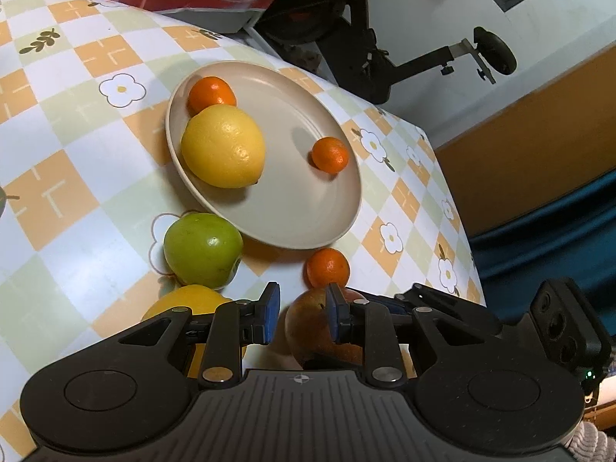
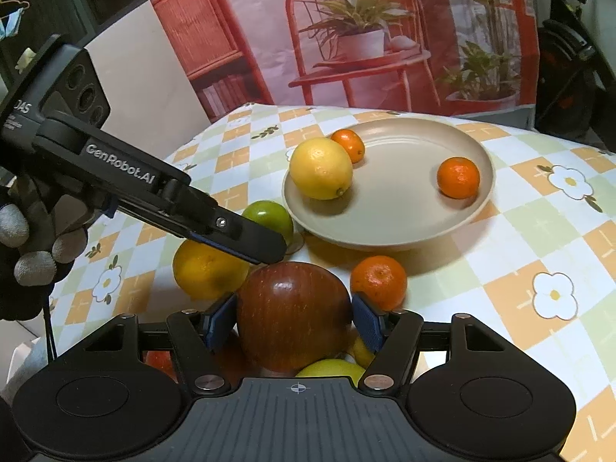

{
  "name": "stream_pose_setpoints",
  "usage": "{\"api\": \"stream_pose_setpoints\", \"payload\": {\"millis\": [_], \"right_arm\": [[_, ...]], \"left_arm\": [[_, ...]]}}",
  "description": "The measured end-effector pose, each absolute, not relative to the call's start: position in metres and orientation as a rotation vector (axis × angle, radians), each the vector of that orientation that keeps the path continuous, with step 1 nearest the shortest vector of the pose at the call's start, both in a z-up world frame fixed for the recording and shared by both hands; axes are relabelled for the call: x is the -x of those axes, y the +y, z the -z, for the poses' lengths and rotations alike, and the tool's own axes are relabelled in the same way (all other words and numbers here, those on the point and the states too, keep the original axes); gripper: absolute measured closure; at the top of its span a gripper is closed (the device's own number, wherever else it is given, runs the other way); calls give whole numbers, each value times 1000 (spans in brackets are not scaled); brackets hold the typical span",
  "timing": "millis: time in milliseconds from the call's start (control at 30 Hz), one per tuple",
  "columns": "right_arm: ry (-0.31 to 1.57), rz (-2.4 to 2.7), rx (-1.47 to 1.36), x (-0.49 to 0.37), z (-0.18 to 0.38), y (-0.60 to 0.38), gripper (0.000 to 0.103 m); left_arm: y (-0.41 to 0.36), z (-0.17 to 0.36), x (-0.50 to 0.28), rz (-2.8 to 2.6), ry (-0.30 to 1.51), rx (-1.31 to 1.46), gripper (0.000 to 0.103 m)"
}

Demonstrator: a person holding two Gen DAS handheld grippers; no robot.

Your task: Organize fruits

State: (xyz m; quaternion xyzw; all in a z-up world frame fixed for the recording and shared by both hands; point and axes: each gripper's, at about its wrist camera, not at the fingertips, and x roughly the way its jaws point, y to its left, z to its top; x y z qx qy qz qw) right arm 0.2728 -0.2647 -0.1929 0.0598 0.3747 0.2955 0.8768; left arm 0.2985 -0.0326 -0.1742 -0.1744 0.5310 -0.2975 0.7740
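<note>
A beige plate (image 1: 308,215) (image 2: 389,227) holds a large lemon (image 1: 223,146) (image 2: 320,168) and two small mandarins (image 1: 330,155) (image 2: 458,177). On the cloth in front of it lie a green apple (image 1: 203,249) (image 2: 269,215), a yellow orange (image 1: 184,300) (image 2: 204,273), a third mandarin (image 1: 328,267) (image 2: 379,281) and a red apple (image 1: 308,327) (image 2: 292,315). My right gripper (image 2: 293,321) is shut on the red apple. My left gripper (image 1: 302,317) (image 2: 269,248) is open and empty, just above the red apple.
The checked flower tablecloth (image 1: 57,192) (image 2: 539,250) drops off at its right edge in the left wrist view. A black exercise machine (image 1: 365,38) stands behind the table. A printed backdrop (image 2: 346,38) hangs at the back. More fruit (image 2: 331,369) shows under my right gripper.
</note>
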Motion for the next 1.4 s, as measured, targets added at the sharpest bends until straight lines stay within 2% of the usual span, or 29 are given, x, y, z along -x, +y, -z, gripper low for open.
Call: {"api": "stream_pose_setpoints", "payload": {"millis": [267, 367, 933, 1200, 1400], "right_arm": [[770, -598, -92, -261, 186, -270, 42], [789, -609, -83, -260, 183, -270, 49], [728, -653, -77, -293, 185, -236, 50], [750, -653, -93, -284, 185, -251, 51], [759, -648, -93, -276, 184, -256, 56]], "left_arm": [[-34, 174, -297, 644, 1152, 372, 77], [-34, 174, -297, 642, 1151, 374, 77], [-6, 165, -312, 541, 1090, 433, 77], [-27, 164, -303, 618, 1094, 368, 73], [-32, 164, -298, 628, 1097, 351, 72]]}}
